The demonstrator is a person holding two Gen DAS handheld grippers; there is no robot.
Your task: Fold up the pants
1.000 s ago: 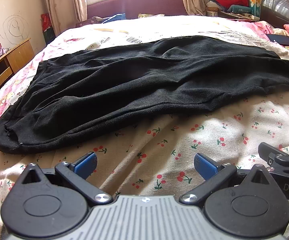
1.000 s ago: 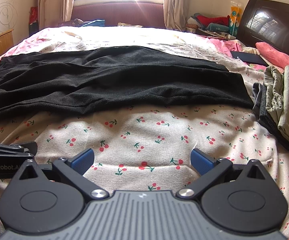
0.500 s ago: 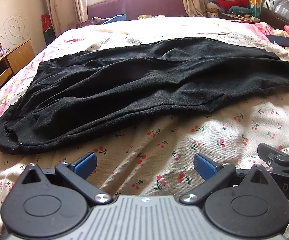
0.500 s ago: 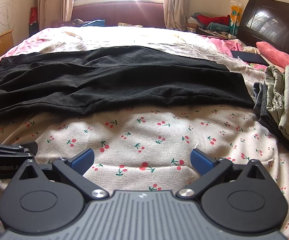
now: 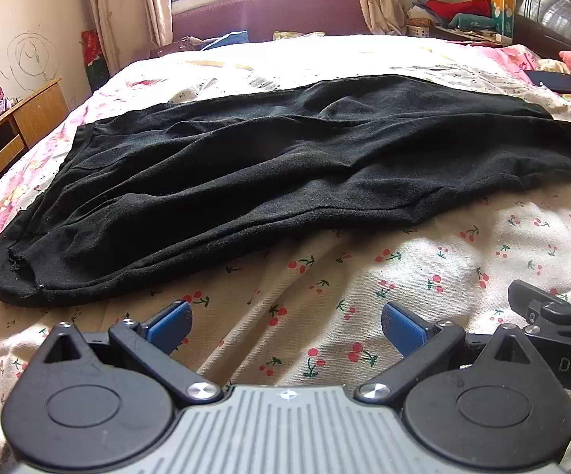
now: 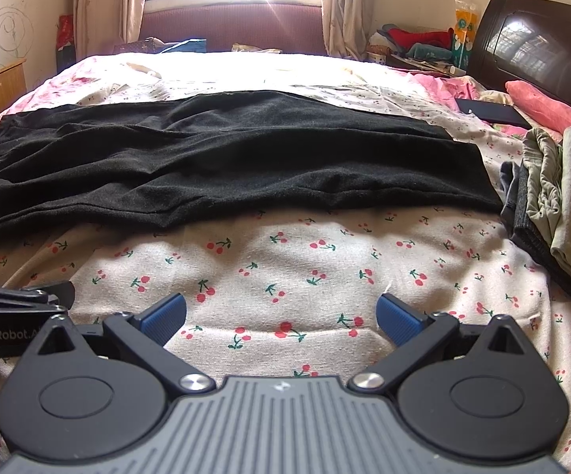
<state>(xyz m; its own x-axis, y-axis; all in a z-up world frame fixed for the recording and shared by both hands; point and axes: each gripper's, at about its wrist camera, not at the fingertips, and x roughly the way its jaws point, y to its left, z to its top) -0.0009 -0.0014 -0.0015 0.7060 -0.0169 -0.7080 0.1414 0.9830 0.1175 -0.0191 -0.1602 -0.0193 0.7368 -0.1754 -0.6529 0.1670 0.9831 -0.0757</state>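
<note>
Black pants [image 5: 269, 181] lie flat and creased across the bed, lengthwise from left to right; they also show in the right wrist view [image 6: 222, 162]. My left gripper [image 5: 285, 326] is open and empty, hovering over the cherry-print sheet short of the pants' near edge. My right gripper [image 6: 281, 316] is open and empty, also over the sheet short of the pants. The two grippers are side by side: part of the right one shows in the left wrist view [image 5: 558, 316] and part of the left one in the right wrist view [image 6: 12, 316].
The cherry-print bedsheet [image 6: 317, 260] covers the bed. A pile of folded grey and green clothes [image 6: 554, 205] sits at the right. A dark tablet [image 6: 490, 112] and pink pillow [image 6: 542, 104] lie near the dark headboard [image 6: 542, 47]. A wooden cabinet [image 5: 12, 126] stands at the left.
</note>
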